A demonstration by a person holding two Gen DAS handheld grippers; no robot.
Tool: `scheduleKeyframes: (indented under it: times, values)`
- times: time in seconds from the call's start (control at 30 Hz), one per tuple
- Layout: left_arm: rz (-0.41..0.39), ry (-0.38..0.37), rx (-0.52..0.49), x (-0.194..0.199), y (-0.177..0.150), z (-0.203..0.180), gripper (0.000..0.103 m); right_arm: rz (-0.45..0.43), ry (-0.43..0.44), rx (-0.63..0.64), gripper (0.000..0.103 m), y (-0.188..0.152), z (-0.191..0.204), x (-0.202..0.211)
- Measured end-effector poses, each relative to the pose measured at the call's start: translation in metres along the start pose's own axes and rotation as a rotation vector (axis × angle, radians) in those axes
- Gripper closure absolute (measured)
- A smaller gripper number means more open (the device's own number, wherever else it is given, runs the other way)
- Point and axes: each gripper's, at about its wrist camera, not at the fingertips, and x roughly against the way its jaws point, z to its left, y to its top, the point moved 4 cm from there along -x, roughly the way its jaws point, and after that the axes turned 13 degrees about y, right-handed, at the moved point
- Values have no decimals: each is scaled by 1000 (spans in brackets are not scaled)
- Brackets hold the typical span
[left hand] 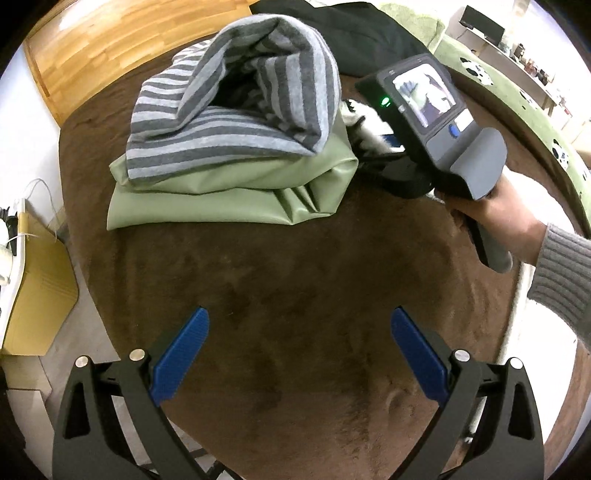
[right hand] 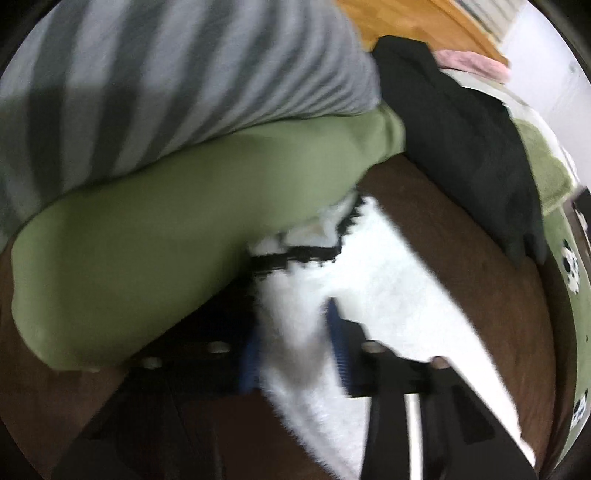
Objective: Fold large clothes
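Note:
A grey striped garment [left hand: 236,96] lies loosely folded on a folded green garment [left hand: 229,188] on the brown bed cover [left hand: 295,295]. My left gripper [left hand: 299,354] hangs open over the bare brown cover, nothing between its blue pads. A person's hand holds my right gripper [left hand: 369,136] against the right side of the pile. In the blurred right wrist view my right gripper [right hand: 291,347] is shut on a fluffy white garment [right hand: 376,266] with black trim, which runs under the green garment [right hand: 166,240] and the striped garment [right hand: 177,74].
A black garment [left hand: 354,33] lies behind the pile and a green blanket [left hand: 524,107] with panda prints runs along the right. A wooden headboard [left hand: 118,44] stands at the back. A cardboard box [left hand: 40,291] sits on the floor at the left.

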Motion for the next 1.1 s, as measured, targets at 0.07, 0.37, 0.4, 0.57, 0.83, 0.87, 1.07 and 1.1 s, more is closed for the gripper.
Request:
scheduleKeyframes:
  times: [0.07, 0.37, 0.4, 0.57, 0.83, 0.87, 1.07, 1.1]
  values:
    - [0, 1, 0, 1, 0, 0, 7, -12, 25, -48, 84, 1, -9, 3]
    - [-11, -3, -25, 8, 0, -5, 7, -113, 32, -139, 86, 3, -17, 44]
    - [-13, -2, -29, 9, 0, -5, 7, -148, 27, -167, 86, 3, -21, 56]
    - [-24, -10, -57, 18, 6, -11, 7, -268, -11, -263, 87, -5, -34, 112]
    - [-96, -71, -181, 30, 39, -51, 7, -481, -155, -493, 87, -50, -63, 235]
    - [-108, -80, -198, 29, 44, -58, 7, -511, -187, -528, 87, -61, -65, 255]
    - [-218, -169, -393, 14, 92, -150, 7, -618, -359, -691, 87, -133, -63, 348]
    - [-233, -183, -415, 11, 97, -165, 7, -626, -378, -709, 87, -140, -61, 355]
